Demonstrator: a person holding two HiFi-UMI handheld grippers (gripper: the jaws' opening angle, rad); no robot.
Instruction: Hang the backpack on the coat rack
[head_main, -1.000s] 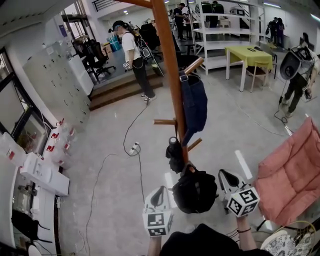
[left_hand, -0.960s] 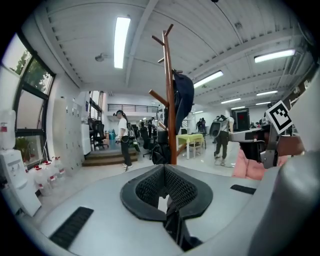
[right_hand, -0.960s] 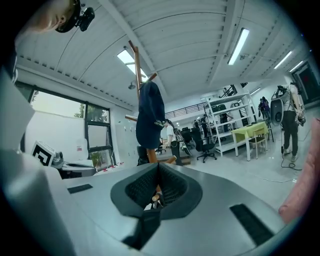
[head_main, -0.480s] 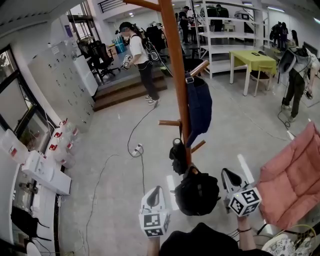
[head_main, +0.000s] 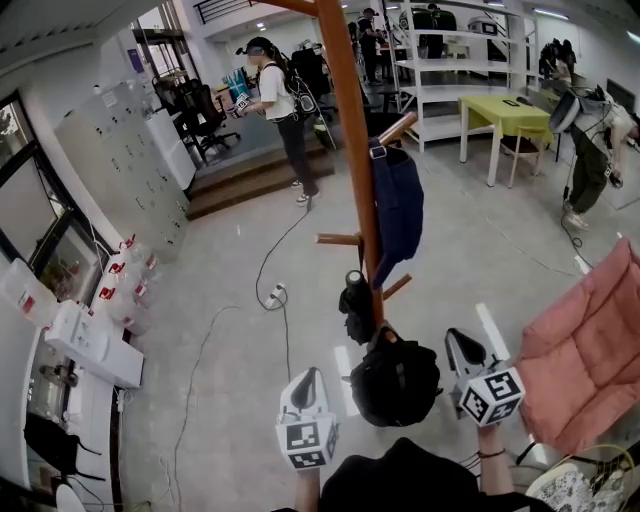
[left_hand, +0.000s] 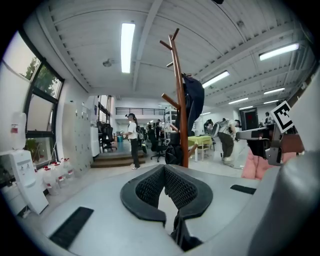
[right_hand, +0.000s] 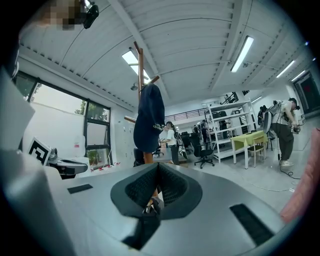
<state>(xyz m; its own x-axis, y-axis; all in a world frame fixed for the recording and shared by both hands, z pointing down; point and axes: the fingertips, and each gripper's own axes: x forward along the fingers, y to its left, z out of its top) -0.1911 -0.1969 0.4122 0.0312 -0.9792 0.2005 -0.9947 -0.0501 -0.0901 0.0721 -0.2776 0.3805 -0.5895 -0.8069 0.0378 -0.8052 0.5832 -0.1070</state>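
Along the left edge of the floor (head_main: 225, 290) stand grey lockers (head_main: 110, 170) and a row of white bottles (head_main: 120, 285). A white cable (head_main: 265, 260) trails across the floor towards a person (head_main: 283, 105) standing by the step at the far side.

At the near edge, the left hand-held gripper (head_main: 308, 380) has its jaws closed together with nothing between them. It sits just left of the backpack and does not touch it.

The black backpack (head_main: 395, 385) hangs low against the wooden coat rack (head_main: 345, 140). Its top handle sits at the pole just under the lowest peg; which peg bears it I cannot tell. Above it a small black bag (head_main: 355, 310) hangs on the pole, and higher up a navy garment (head_main: 398, 205) hangs from a right-hand peg.

The right hand-held gripper (head_main: 457, 342) is just right of the backpack, also closed and empty.

A pink padded chair (head_main: 590, 340) fills the right edge of the floor, with a yellow bench (head_main: 503, 108) far behind it.
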